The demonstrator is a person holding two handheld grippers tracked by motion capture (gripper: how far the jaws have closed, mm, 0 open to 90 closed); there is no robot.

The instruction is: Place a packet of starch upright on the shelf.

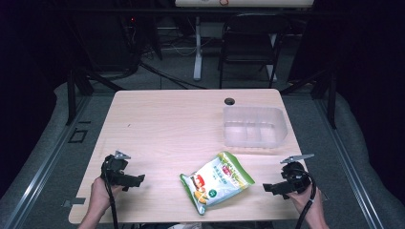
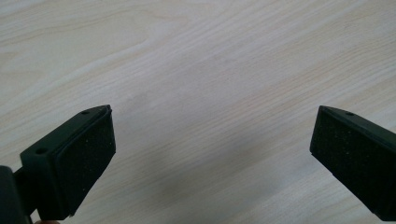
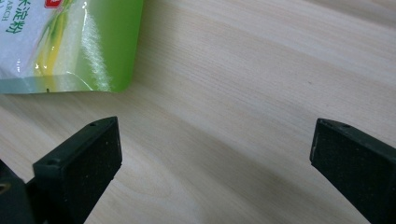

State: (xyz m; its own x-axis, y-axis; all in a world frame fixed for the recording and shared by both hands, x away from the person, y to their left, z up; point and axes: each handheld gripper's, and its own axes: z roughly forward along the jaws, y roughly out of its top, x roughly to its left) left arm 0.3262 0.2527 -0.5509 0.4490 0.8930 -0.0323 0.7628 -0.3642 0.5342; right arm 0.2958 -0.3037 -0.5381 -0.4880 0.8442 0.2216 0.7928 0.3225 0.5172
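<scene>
black padded jaws rise at the bottom of the left gripper view, standing wide apart with nothing but bare wood grain between them. two more black jaws in the right gripper view are just as far apart, empty, with the green corner of the pouch (image 3: 70,46) lying beyond the left one and not touching it.

from the high view, the left gripper (image 1: 136,180) sits near the front left of the table (image 1: 167,124), held in a hand (image 1: 100,193) and pointing toward the middle. the right gripper (image 1: 270,187) sits near the front right, held in the other hand (image 1: 305,198) and also pointing inward.

light wooden boards with a fine grain make up the tabletop, which has a small round cable hole (image 1: 229,101) near the far edge. grey carpet surrounds the table, and the room behind is dark, with a black folding chair (image 1: 250,45) and a white desk leg (image 1: 197,47) beyond the far edge.

between the two grippers, near the front edge, lies the pouch (image 1: 217,181), flat and turned at an angle. it is white in the middle with bright green borders, a red mark, yellow artwork and green printed letters; its surface is glossy. a clear plastic container (image 1: 255,126) with inner compartments stands farther back on the right side, well apart from the pouch.
</scene>
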